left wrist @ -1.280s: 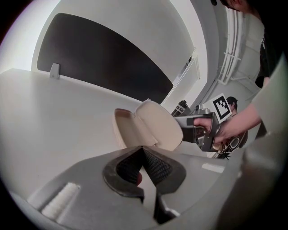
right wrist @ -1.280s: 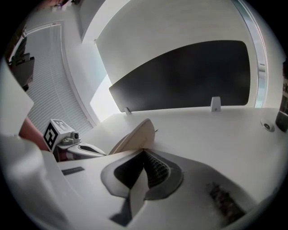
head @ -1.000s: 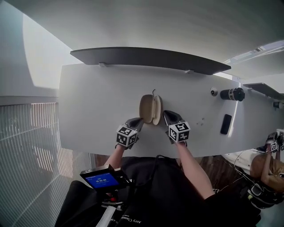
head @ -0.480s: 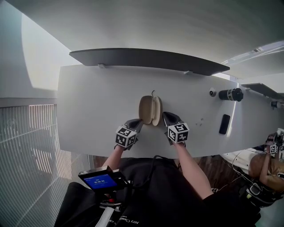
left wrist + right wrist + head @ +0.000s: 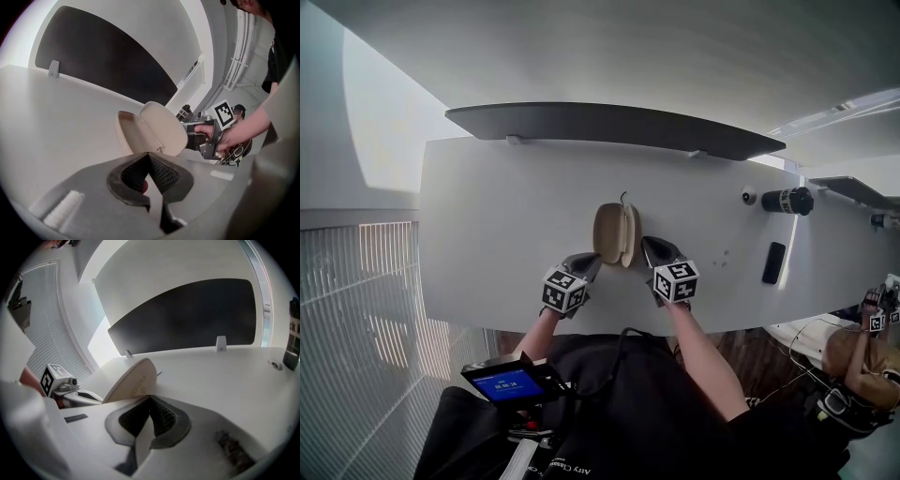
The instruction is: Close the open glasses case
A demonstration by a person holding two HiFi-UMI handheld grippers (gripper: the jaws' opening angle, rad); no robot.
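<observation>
White tabletop (image 5: 502, 211) fills the head view, with a dark panel (image 5: 609, 122) along its far edge and pale walls behind. Tan glasses case (image 5: 617, 232) sits mid-tabletop, closer to the near edge than the far one. Its two shells are partly open in a narrow V, and the gap faces the far edge. Left gripper view looks into the case (image 5: 152, 129): pale lining inside, one shell tilted up over the other.

Left claw (image 5: 589, 260) is at the near-left end of the case, tips right against the left shell. In its own view the left claw (image 5: 149, 157) is clenched, pads meeting at the tip, nothing held between them. The case is just beyond the tips.

Right claw (image 5: 645, 244) is at the near-right end of the case, against the right shell. Its own view shows the right claw (image 5: 150, 399) clenched too, empty, with the outer face of a shell (image 5: 131, 380) rising just past the tips. Contact looks likely on both sides, but firm pressing cannot be judged.

Black cylinder (image 5: 789, 200) lies near the far-right corner of the tabletop. A flat black slab (image 5: 773, 262) lies toward the right edge, well apart from the case. Small screen (image 5: 508, 382) glows blue below the near edge, by the person's lap.
</observation>
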